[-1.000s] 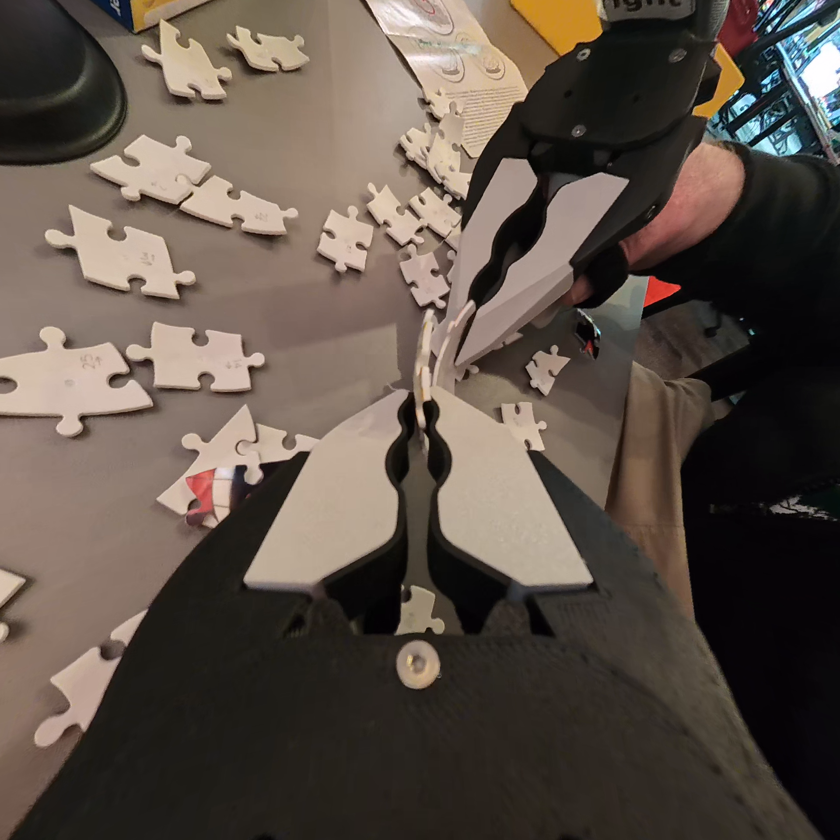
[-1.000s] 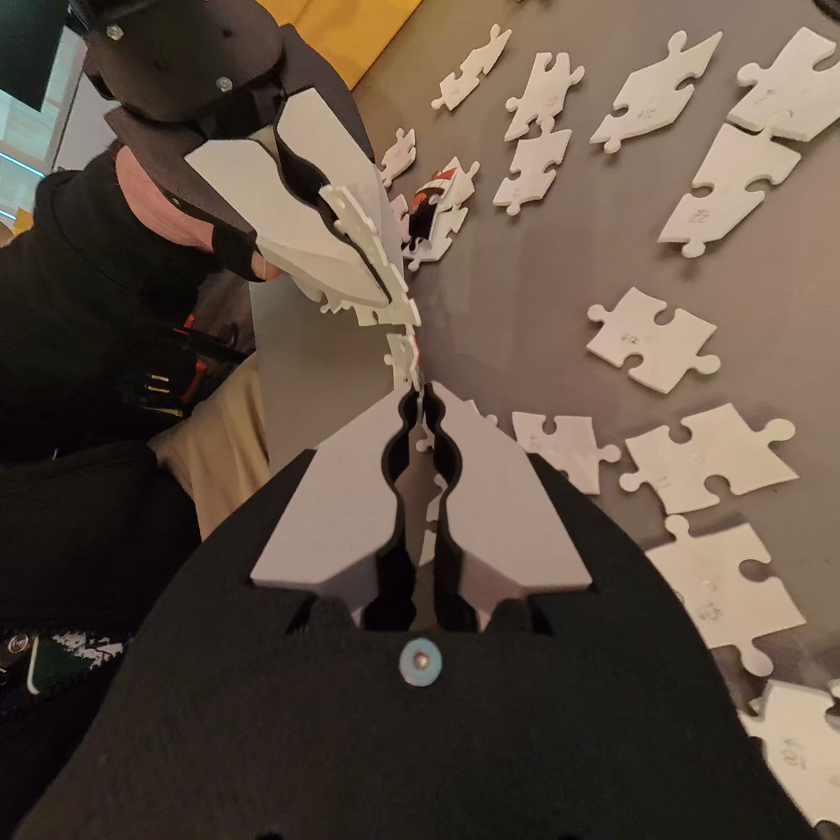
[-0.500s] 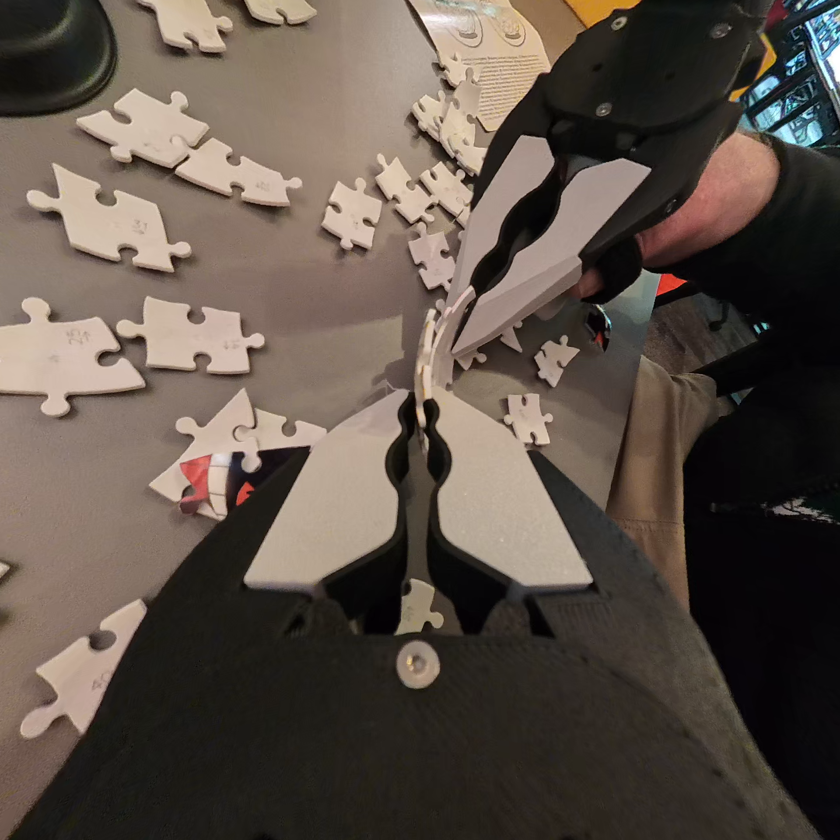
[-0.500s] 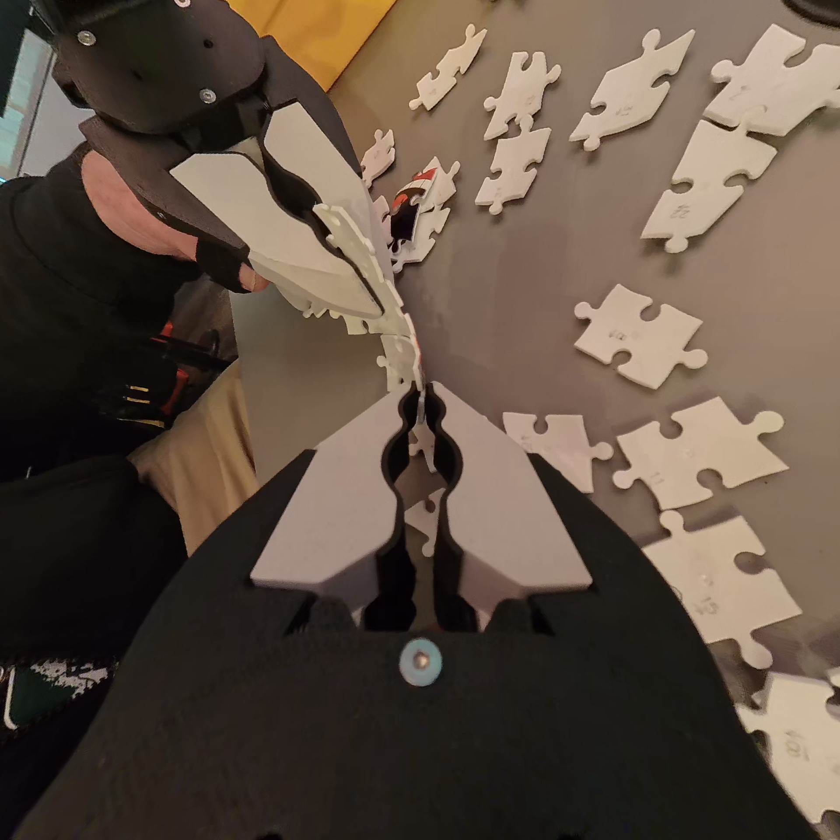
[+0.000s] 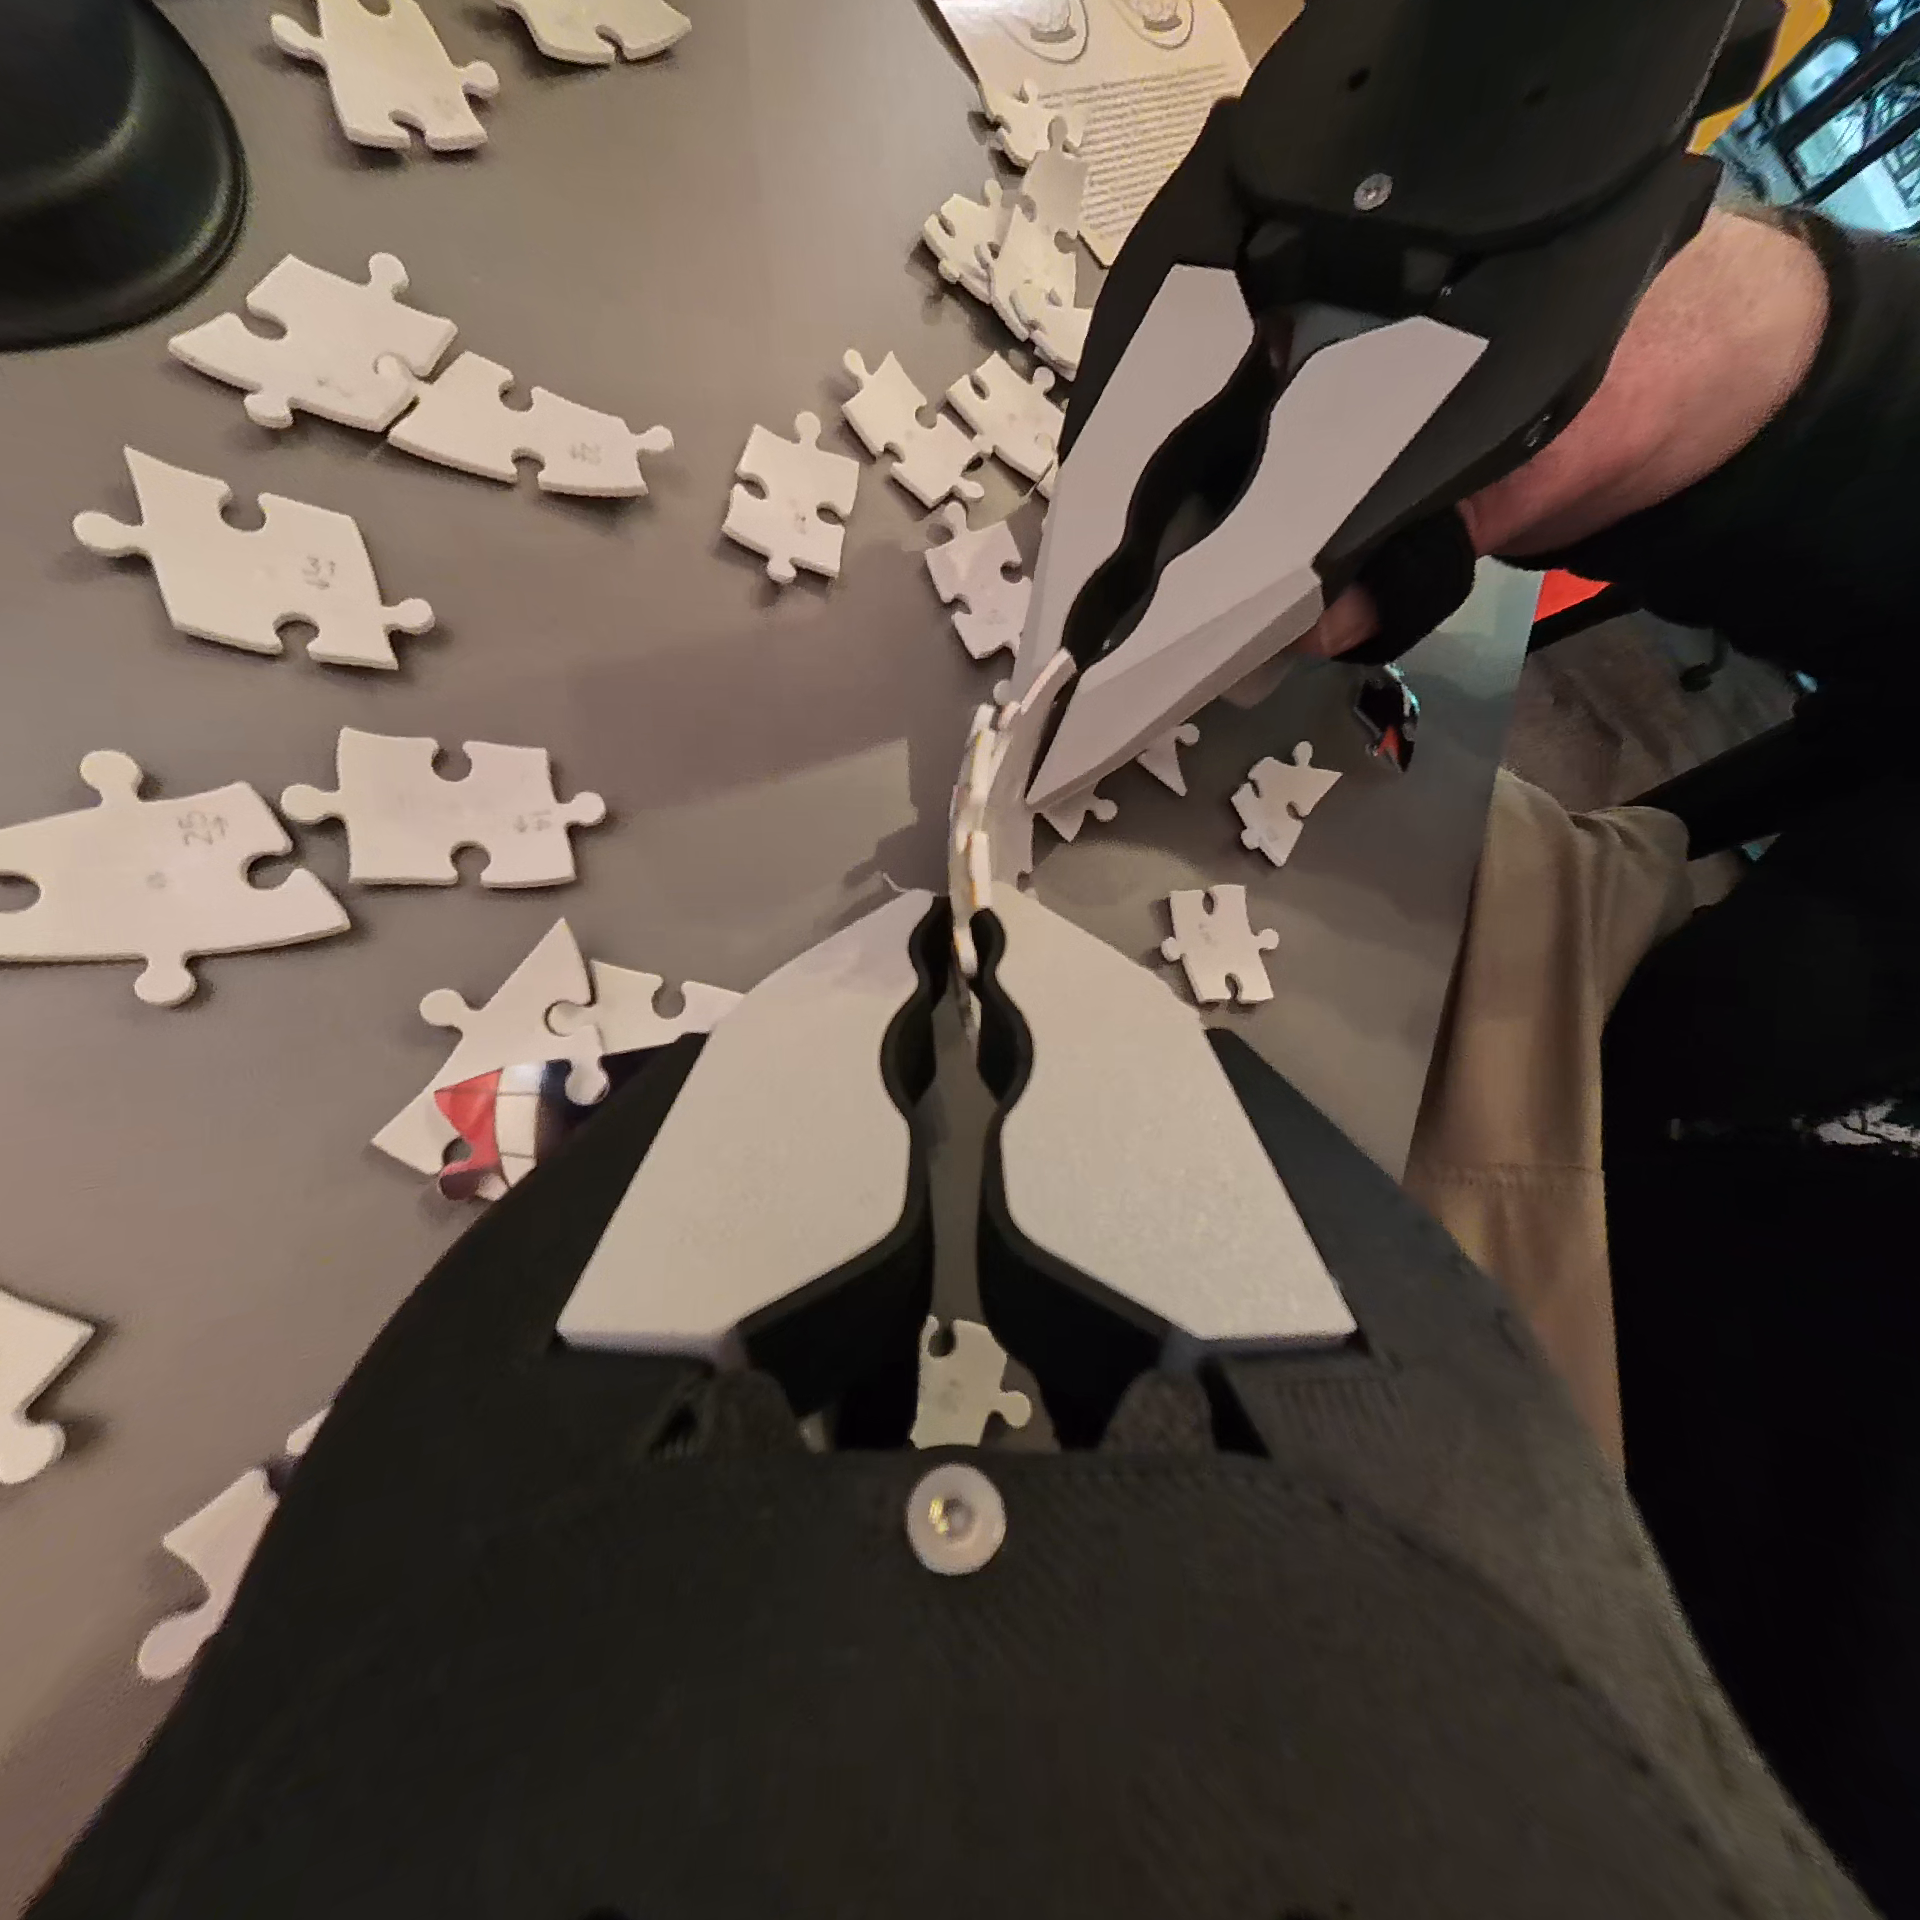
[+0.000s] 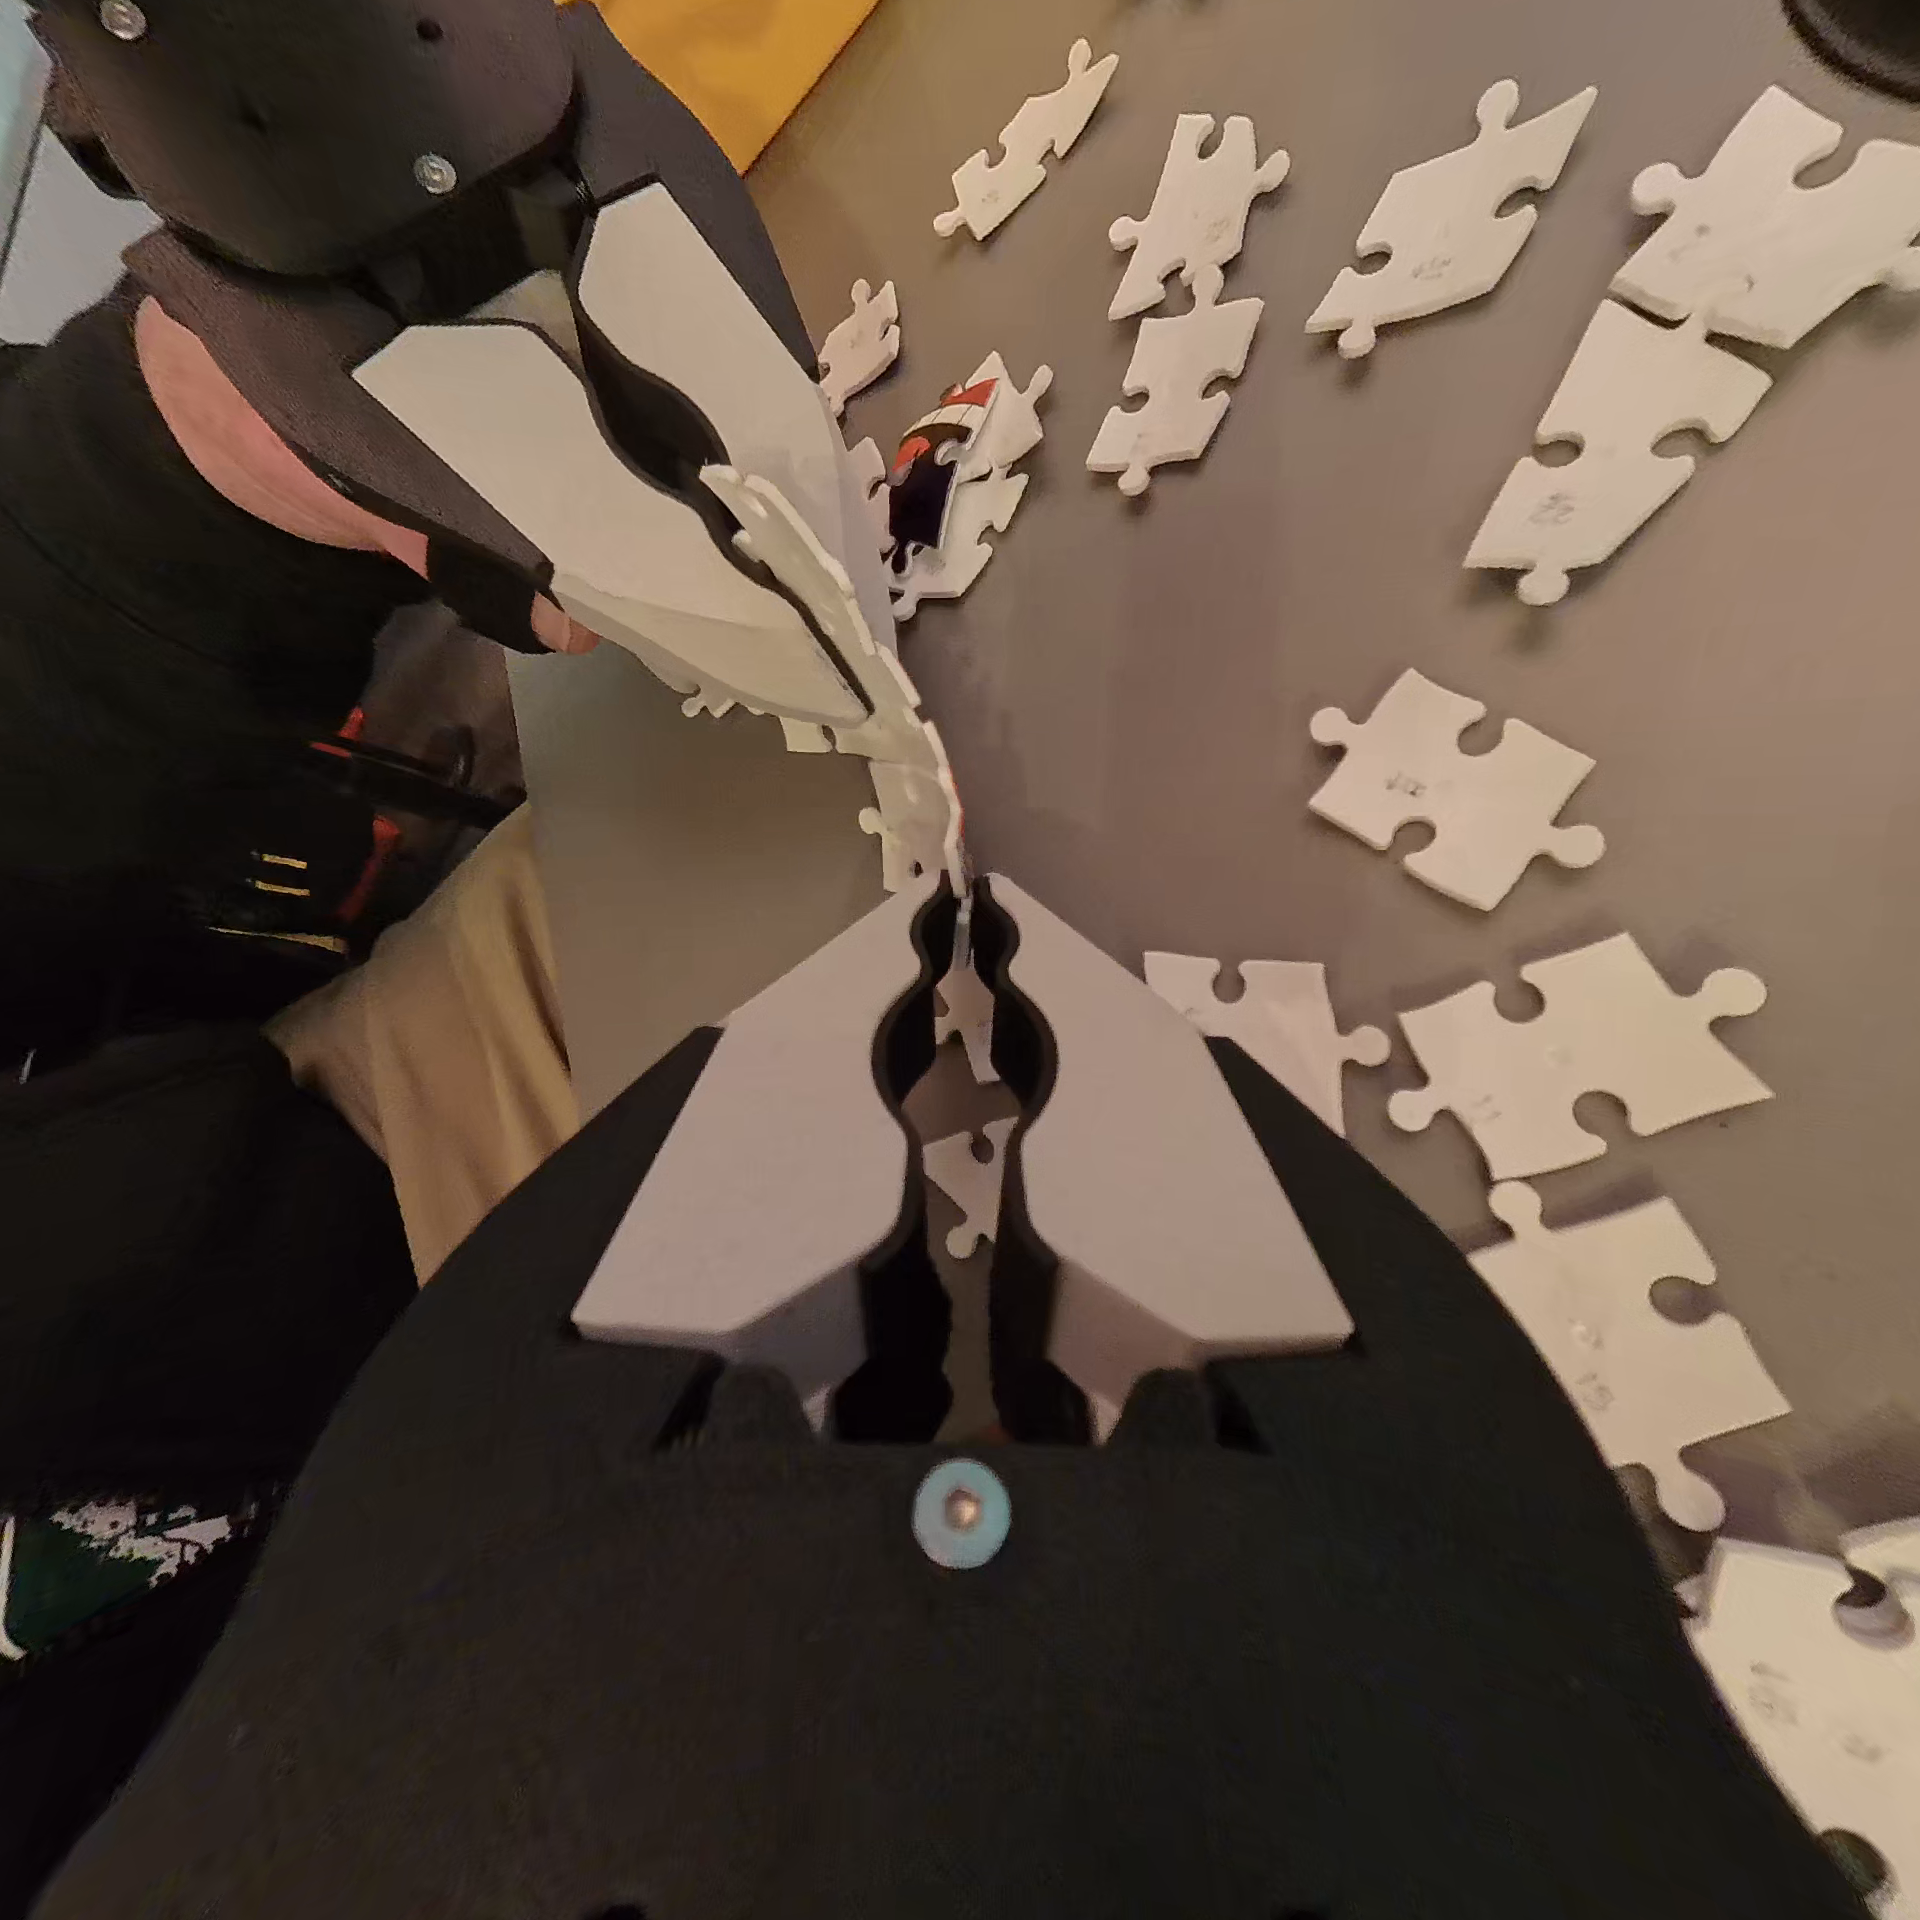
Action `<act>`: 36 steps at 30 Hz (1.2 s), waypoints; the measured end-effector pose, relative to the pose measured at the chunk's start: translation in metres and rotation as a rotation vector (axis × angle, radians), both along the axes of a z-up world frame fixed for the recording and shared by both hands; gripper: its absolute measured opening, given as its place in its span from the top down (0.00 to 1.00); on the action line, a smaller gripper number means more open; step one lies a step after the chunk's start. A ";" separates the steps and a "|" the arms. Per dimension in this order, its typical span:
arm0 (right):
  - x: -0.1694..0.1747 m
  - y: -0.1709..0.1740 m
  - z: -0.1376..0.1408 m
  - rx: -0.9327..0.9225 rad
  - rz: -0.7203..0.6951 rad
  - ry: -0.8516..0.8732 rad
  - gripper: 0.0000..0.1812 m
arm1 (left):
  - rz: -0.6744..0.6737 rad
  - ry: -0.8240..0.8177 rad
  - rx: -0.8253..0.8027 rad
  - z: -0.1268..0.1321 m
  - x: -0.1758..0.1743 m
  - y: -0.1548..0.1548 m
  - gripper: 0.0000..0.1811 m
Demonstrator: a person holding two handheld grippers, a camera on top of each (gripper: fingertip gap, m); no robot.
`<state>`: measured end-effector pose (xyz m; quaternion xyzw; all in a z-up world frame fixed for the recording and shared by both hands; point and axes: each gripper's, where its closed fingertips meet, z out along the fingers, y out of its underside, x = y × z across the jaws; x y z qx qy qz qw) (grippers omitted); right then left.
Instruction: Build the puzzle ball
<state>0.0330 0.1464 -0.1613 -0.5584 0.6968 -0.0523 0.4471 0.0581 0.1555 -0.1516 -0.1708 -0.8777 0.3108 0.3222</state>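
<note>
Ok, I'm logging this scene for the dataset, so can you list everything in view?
joined strip of pieces: one, white, curved, held in the air between both grippers
loose puzzle pieces: many, white side up, scattered flat on the table
printed-side piece: at least one, red, white and dark, near the left gripper
table: one, grey
paper leaflet: one, pale, far edge
black rounded object: one, far left corner
yellow surface: one, beyond the table
left gripper: black, grey fingers shut on the strip
right gripper: black, grey fingers shut on the strip
hand: one, black sleeve, holding the right gripper
</note>
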 end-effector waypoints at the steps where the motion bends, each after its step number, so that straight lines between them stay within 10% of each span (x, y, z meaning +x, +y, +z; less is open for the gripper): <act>1: 0.000 0.000 0.000 -0.013 0.003 0.004 1.00 | -0.003 -0.008 0.001 0.001 0.000 0.000 0.99; 36: 0.010 0.013 0.016 0.091 0.086 -0.110 1.00 | -0.058 0.036 -0.063 0.014 -0.009 0.002 0.99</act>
